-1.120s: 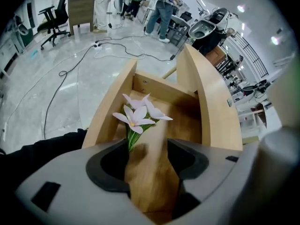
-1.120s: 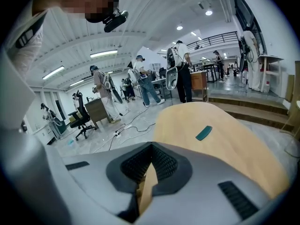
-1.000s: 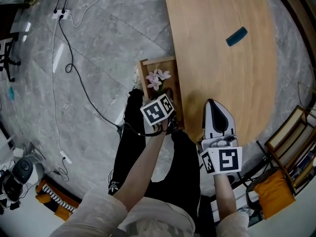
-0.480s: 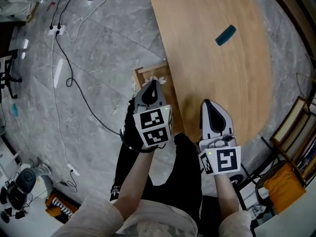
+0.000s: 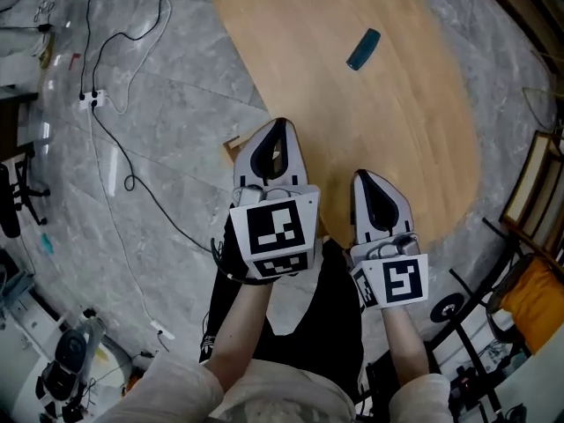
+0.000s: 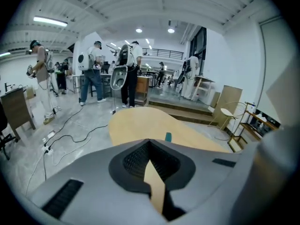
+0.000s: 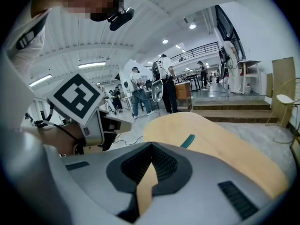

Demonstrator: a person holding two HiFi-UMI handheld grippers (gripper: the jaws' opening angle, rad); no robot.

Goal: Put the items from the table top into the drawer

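Note:
A teal item (image 5: 363, 49) lies alone on the far part of the oval wooden table (image 5: 414, 139). It also shows as the teal item (image 6: 168, 136) ahead of the left jaws and as the teal item (image 7: 188, 141) ahead of the right jaws. My left gripper (image 5: 278, 127) hovers over the table's near left edge, shut and holding nothing. To its right my right gripper (image 5: 368, 177) is also shut and empty, over the near edge. A corner of the wooden drawer (image 5: 232, 144) peeks out left of the left gripper; its inside is hidden.
Black cables and a power strip (image 5: 91, 100) run across the grey stone floor at the left. Wooden furniture (image 5: 539, 192) stands off the table's right edge. Several people (image 6: 93, 74) stand far behind the table. My legs (image 5: 304, 315) are below the grippers.
My left gripper has risen from the open drawer, where a pink flower lay, and rolled to point across the table; it now hides the drawer. The right gripper has barely shifted.

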